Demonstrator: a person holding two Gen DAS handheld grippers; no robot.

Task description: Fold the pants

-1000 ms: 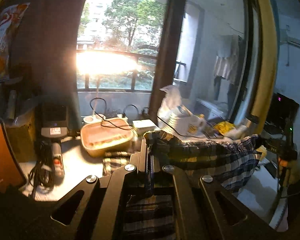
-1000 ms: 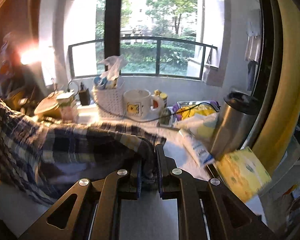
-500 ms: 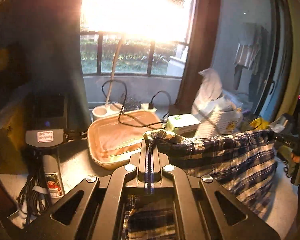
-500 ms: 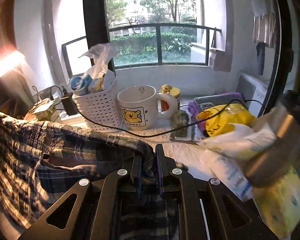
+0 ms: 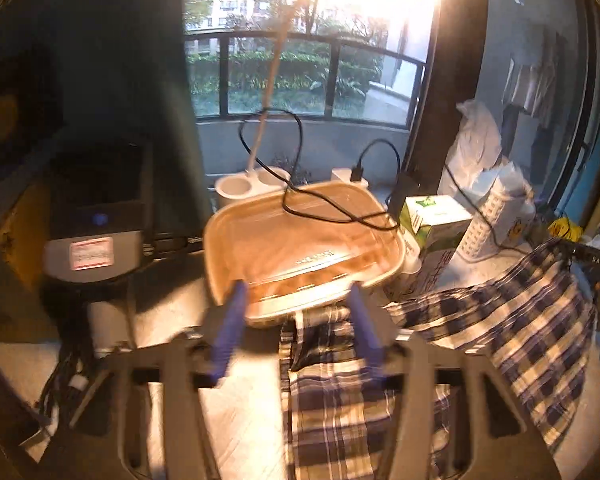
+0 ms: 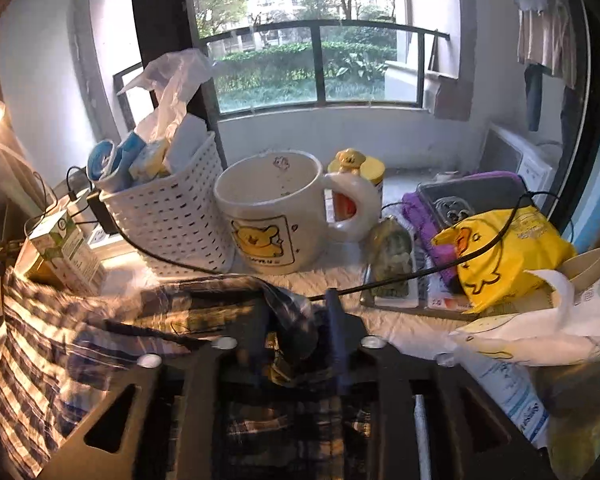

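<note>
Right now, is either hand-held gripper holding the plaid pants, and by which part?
Neither grips them. The left hand-held gripper and right hand-held gripper are both opening, with the folded top edge of the plaid pants loose between the jaws.

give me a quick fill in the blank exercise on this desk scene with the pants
1. The pants have a ____ pattern.
2. The cartoon printed on the white mug is coloured ____.
3. A black ____ lies across the lid of the food container.
4. The perforated basket is coloured ____.

Missing words: plaid; yellow; cable; white
</note>
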